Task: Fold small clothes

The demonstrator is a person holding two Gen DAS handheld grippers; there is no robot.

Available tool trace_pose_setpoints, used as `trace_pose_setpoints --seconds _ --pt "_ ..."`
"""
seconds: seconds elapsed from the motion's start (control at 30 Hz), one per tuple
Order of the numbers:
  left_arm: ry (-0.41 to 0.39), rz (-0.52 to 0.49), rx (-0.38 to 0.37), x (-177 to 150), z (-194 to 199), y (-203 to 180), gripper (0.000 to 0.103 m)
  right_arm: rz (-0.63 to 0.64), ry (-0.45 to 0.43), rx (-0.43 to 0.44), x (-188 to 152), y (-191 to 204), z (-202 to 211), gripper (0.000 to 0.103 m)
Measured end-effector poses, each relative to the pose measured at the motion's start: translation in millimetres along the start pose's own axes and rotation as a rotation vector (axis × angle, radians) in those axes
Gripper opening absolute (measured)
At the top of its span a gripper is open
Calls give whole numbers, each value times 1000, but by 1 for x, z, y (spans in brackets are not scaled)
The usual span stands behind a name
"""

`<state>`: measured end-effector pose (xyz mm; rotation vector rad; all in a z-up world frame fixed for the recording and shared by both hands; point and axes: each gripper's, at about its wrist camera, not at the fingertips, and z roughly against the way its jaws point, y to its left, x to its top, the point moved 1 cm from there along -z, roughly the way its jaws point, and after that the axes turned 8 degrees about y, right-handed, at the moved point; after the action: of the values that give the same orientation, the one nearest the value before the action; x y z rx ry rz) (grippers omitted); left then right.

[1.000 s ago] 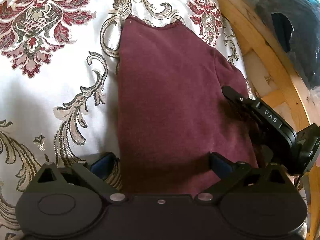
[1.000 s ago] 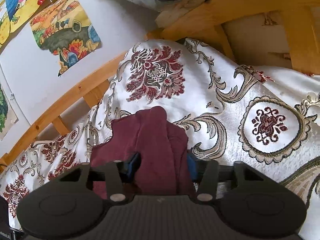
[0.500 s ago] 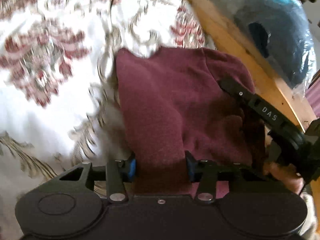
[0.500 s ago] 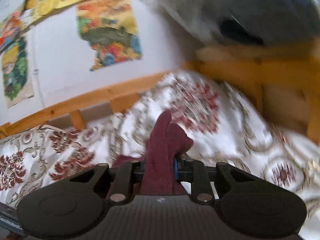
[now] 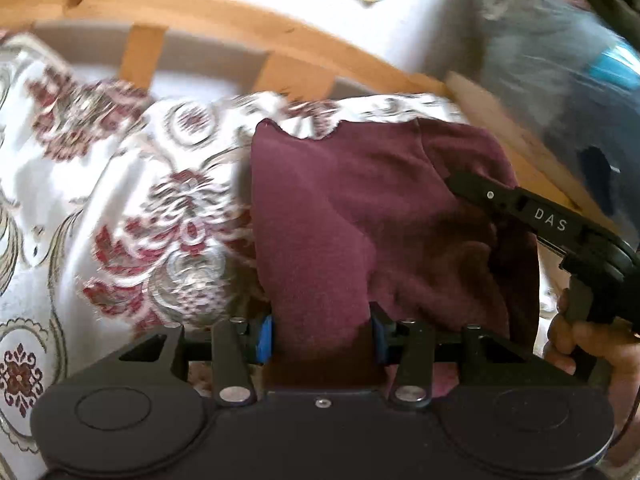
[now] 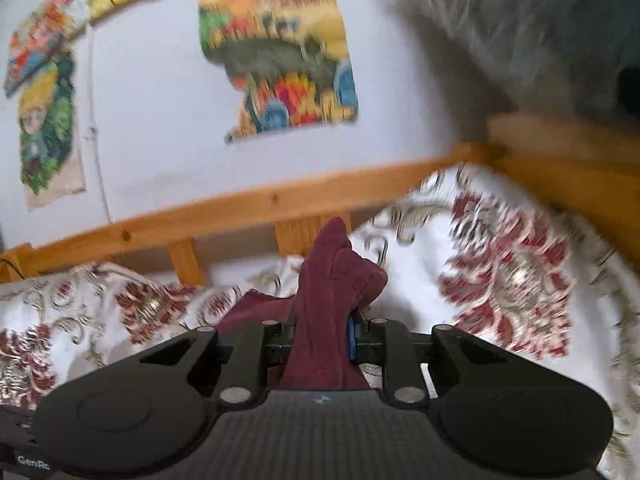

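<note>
White bedspread (image 5: 120, 208) with dark red and gold floral pattern, spread under and ahead of the fingers in both views. Wooden bed rail (image 6: 240, 208) with short slats runs across beyond the fingertips. White wall (image 6: 152, 100) above it, colourful posters (image 6: 280, 48) stuck on. Clear plastic bag (image 5: 560, 80) of dark stuff up right of the fingers, blurred.

Bed with wooden frame (image 5: 224, 20), rail and short slats visible at far edge. White damask bedspread (image 5: 80, 184), red-gold floral medallions, covered mattress. Maroon garment (image 5: 360, 208) lay partly on bedspread, near frame corner.
</note>
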<state>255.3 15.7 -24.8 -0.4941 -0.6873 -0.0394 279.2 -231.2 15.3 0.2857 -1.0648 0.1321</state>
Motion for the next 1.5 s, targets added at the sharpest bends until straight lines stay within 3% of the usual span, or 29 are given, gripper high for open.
trace_pose_setpoints --seconds 0.13,0.3,0.4,0.5,0.57,0.73,0.83,1.13,1.5 --pt "62 74 -10 -3 -19 19 56 -37 76 -31 -17 -19 -26 27" --pt "83 89 -13 -3 -27 19 66 -142 87 -52 -36 -45 -26 43" --pt "94 84 3 -2 -26 17 72 -162 87 -74 -43 -52 -19 63" --pt "94 86 42 -5 -20 17 84 -162 78 -104 -45 -56 -8 93" --pt "81 83 79 -9 -12 15 91 -162 55 -126 -47 -58 5 101" --pt "25 13 148 -15 16 0 102 -162 0 -156 -49 -54 44 103" --pt "-31 -34 193 -20 34 -15 102 -131 -33 -167 -51 -44 70 103" --pt "-100 -117 225 -46 72 -49 102 -82 -151 -199 -75 -17 144 103" --pt "-182 -163 264 -86 110 -61 102 -44 -150 -235 -112 10 190 103"
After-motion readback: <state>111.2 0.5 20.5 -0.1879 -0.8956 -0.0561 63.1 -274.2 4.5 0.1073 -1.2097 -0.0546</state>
